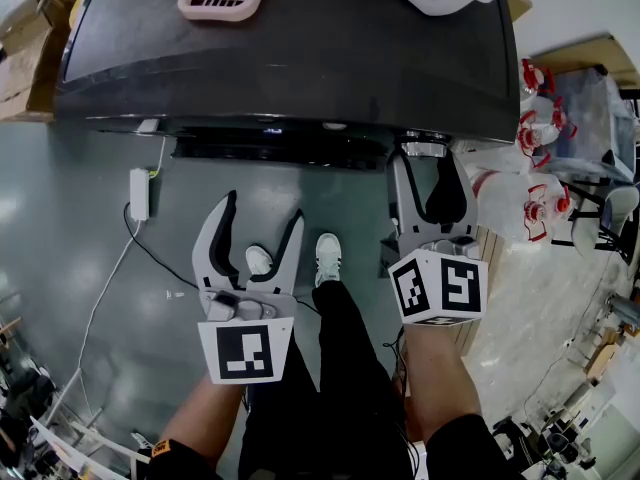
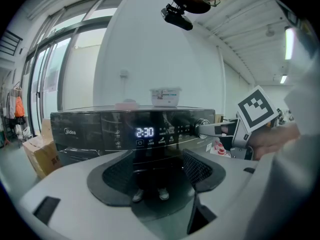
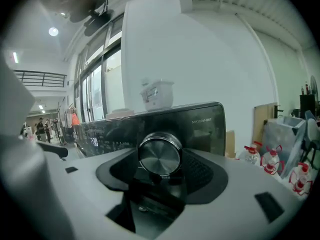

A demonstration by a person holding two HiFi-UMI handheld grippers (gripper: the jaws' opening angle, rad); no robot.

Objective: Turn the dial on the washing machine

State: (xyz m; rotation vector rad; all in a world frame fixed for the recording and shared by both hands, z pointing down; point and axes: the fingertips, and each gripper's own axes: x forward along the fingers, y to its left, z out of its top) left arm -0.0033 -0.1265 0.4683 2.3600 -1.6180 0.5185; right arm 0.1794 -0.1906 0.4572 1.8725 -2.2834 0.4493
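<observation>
Right gripper view: jaws on dial [image 3: 160, 154]

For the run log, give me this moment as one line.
right gripper: closed on dial | left gripper: open, empty | washing machine display: lit

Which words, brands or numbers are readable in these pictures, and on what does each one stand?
"2:30": display of the washing machine.
"Midea": control panel, left end.
"MH100...", rest unsure: same panel, upper right of the dial.
Too small to read: button labels beside the display; label on the tub on top.
</observation>
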